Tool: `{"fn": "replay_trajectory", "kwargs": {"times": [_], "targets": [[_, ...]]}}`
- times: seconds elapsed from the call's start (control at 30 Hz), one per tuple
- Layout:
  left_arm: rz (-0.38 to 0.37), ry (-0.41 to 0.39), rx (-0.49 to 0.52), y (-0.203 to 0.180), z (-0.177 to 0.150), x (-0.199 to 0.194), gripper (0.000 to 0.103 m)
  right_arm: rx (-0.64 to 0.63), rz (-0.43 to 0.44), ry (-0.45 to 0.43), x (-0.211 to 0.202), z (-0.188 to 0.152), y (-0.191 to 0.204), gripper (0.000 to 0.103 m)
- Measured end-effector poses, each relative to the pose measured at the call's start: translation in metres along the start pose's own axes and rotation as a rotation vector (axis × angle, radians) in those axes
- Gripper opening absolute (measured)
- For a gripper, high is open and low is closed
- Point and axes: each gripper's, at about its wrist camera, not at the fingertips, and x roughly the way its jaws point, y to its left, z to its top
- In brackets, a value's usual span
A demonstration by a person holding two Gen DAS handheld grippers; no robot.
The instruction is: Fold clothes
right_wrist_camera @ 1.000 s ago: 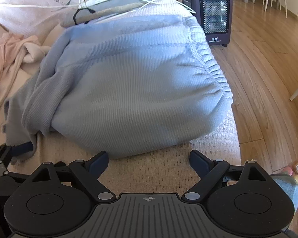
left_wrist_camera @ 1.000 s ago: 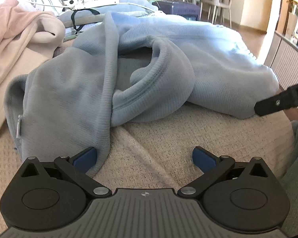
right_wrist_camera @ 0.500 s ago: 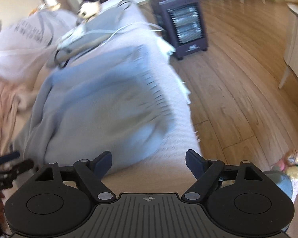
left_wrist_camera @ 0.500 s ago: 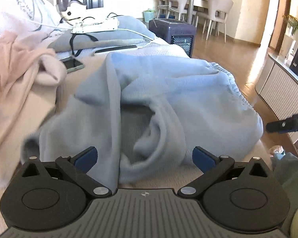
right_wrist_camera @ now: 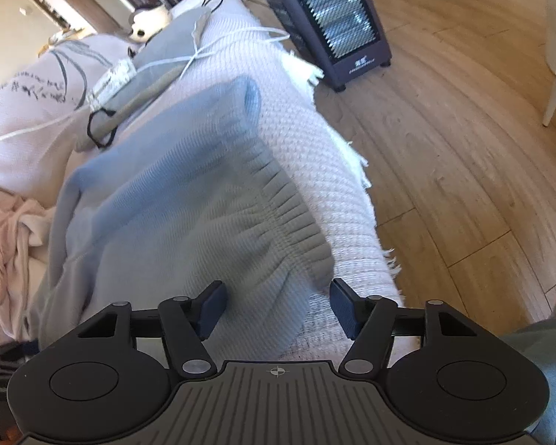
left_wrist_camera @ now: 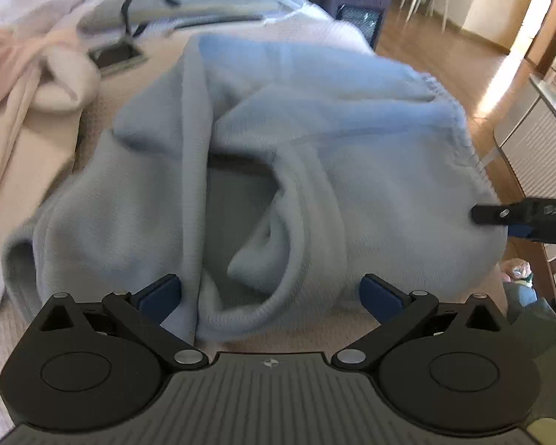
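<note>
The right gripper is spread wide over the gathered hem of a light blue garment lying on a white knitted blanket. Far right, a dark heater stands on the wooden floor. Pink cloth lies left.

A pale blue ribbed sweatshirt on a beige waffle-weave sofa cover; pink garment; dark purple heater.

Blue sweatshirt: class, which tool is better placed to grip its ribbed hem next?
Probably the right tool: open, with the blue sweatshirt's ribbed hem between its fingers. The left tool faces the neck opening.
</note>
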Motion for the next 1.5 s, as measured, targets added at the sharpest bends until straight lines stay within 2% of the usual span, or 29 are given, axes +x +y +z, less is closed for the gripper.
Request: {"fn": "replay_trajectory", "kwargs": {"times": [0.07,0.13,0.27,0.4,0.5,0.63,0.7,0.8,0.83,0.87,0.9,0.97,1.0,1.03,1.07,1.17,1.33,1.5], "targets": [[-0.005,-0.034,0.044,-0.006,0.0,0.001,0.103,-0.002,-0.004,0.011,0.005,0.0,0.0,0.06],[-0.007,-0.02,0.049,-0.008,0.001,0.005,0.103,-0.004,0.001,0.012,0.004,0.0,0.0,0.058],[-0.039,-0.03,0.034,-0.001,-0.005,0.006,0.103,-0.005,0.004,0.007,-0.002,-0.002,-0.002,0.046],[-0.074,-0.026,-0.007,0.008,-0.011,0.007,0.103,-0.016,-0.008,-0.009,-0.009,-0.003,0.003,0.043],[-0.072,0.003,-0.017,0.009,-0.009,0.007,0.103,-0.028,-0.02,-0.023,-0.014,-0.003,0.008,0.04],[-0.005,0.061,0.07,-0.007,-0.005,0.012,0.103,-0.044,-0.037,-0.041,-0.021,-0.004,0.015,0.037],[0.021,0.054,0.119,-0.017,-0.008,0.014,0.103,-0.054,-0.046,-0.051,-0.025,-0.005,0.019,0.036],[-0.02,0.0,0.146,-0.019,-0.012,0.012,0.102,-0.073,-0.058,-0.067,-0.03,-0.008,0.023,0.031],[-0.039,-0.022,0.15,-0.017,-0.012,0.01,0.099,-0.079,-0.062,-0.073,-0.032,-0.009,0.025,0.029],[-0.049,-0.041,0.158,-0.015,-0.012,0.007,0.088,-0.085,-0.066,-0.078,-0.034,-0.01,0.026,0.028],[-0.053,-0.049,0.167,-0.013,-0.01,0.006,0.081,-0.087,-0.066,-0.082,-0.036,-0.011,0.027,0.027],[-0.067,-0.051,0.174,-0.008,-0.005,0.003,0.055,-0.096,-0.067,-0.084,-0.039,-0.012,0.028,0.025],[-0.079,-0.048,0.173,-0.006,-0.002,0.002,0.052,-0.101,-0.069,-0.084,-0.04,-0.012,0.03,0.023],[-0.088,-0.044,0.173,-0.003,0.001,0.0,0.048,-0.106,-0.071,-0.082,-0.041,-0.013,0.032,0.013],[-0.097,-0.039,0.173,-0.001,0.004,-0.003,0.045,-0.117,-0.077,-0.078,-0.042,-0.014,0.034,0.008],[-0.117,-0.042,0.21,0.002,0.009,-0.013,0.041,-0.148,-0.093,-0.066,-0.046,-0.018,0.041,0.008],[-0.119,-0.039,0.229,0.003,0.007,-0.011,0.041,-0.184,-0.124,-0.072,-0.045,-0.024,0.047,0.008],[-0.115,-0.026,0.206,0.004,0.006,-0.005,0.045,-0.219,-0.156,-0.087,-0.043,-0.027,0.054,0.009]]}}
